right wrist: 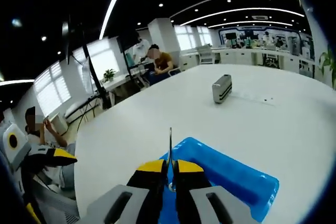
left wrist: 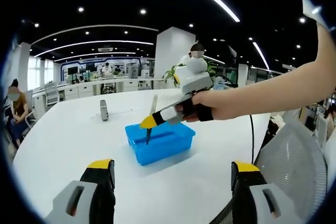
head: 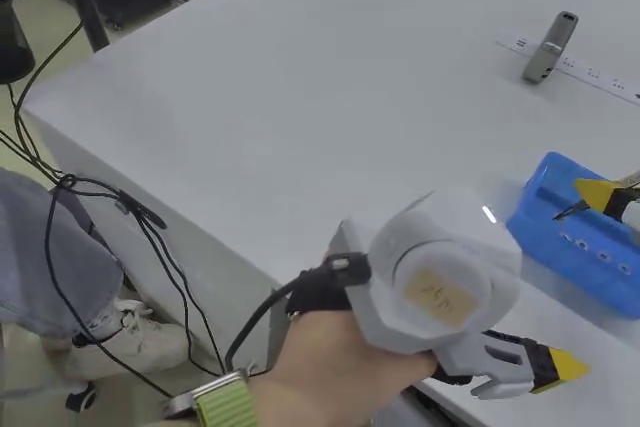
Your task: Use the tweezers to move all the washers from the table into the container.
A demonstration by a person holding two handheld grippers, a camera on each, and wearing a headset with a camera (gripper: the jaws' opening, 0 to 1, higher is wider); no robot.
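Right claw (right wrist: 169,170) clamped shut on the tweezers (right wrist: 169,142), whose tips point down into the open blue container (right wrist: 231,179). The pose suits a release over the bin, though whether a washer sits between the tips is too small to tell. Left claw (left wrist: 173,184), jaws wide apart and holding nothing, hovers at the near edge of the counter (head: 330,97), judged to be parked there so the tweezers have a free path. The container lies near that edge. Well apart from it, toward the far side, a silver metal block (head: 550,47) rests by a pale strip (head: 590,72) bearing small dark specks, possibly the washers. Counter: white, smooth, matte. Room: open-plan office with ceiling light strips, desks and seated people. Black cables (head: 100,207) hang beside the counter.
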